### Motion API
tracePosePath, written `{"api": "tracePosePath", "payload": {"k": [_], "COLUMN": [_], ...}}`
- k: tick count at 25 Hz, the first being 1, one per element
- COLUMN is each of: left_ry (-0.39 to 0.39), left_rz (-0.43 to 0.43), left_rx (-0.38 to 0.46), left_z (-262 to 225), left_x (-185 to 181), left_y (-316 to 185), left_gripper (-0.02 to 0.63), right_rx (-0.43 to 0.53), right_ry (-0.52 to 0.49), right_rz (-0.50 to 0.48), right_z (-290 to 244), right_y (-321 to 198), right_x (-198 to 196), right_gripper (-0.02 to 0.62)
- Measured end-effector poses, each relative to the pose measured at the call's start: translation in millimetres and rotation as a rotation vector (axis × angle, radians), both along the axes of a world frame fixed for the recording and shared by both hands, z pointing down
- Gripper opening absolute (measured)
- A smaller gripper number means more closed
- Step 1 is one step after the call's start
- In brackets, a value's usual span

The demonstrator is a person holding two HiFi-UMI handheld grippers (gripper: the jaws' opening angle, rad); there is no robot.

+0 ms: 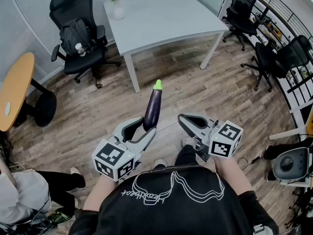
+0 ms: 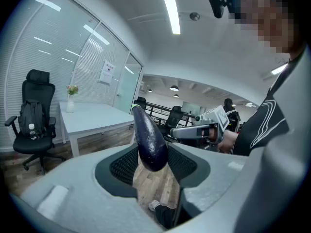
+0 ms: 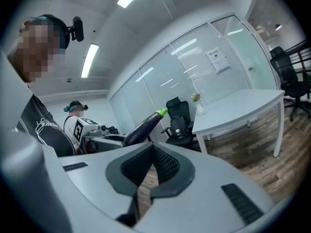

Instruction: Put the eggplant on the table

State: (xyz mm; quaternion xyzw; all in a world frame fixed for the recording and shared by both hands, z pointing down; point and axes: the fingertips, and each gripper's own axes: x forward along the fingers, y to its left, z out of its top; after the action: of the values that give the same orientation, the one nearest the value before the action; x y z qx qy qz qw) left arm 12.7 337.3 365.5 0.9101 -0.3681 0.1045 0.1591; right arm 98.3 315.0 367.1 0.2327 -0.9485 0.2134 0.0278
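A dark purple eggplant [image 1: 153, 107] with a green stem stands nearly upright in the air, stem end up. My left gripper [image 1: 144, 128] is shut on its lower end. In the left gripper view the eggplant [image 2: 148, 139] sits between the ribbed pads of my left gripper [image 2: 153, 161]. My right gripper [image 1: 181, 117] hovers beside it on the right, shut with nothing in it. In the right gripper view the pads of my right gripper [image 3: 153, 153] meet, and the eggplant [image 3: 144, 125] shows to the left. The white table [image 1: 166, 21] stands ahead across the wooden floor.
A vase of flowers [image 1: 118, 5] stands at the white table's far left corner. A black chair with a backpack [image 1: 78, 35] is left of it, and more black chairs [image 1: 274, 58] are at the right. A round wooden table [image 1: 13, 89] and a seated person [image 1: 22, 199] are at the left.
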Motion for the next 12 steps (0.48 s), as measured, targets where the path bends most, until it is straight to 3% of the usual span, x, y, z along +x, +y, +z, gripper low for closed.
{"api": "tracePosePath", "payload": {"k": [12], "left_ry": [-0.002], "left_rz": [0.005], "left_rx": [0.018], "left_z": [-6.1], "left_x": [-0.9], "left_y": [0.3], "left_gripper": [0.195], "right_rx": [0.023], "right_ry": [0.019], "right_rz": [-0.031], "right_z": [-2.6], "right_y": [3.5], "right_x": [-5.4], "right_gripper": [0.006]}}
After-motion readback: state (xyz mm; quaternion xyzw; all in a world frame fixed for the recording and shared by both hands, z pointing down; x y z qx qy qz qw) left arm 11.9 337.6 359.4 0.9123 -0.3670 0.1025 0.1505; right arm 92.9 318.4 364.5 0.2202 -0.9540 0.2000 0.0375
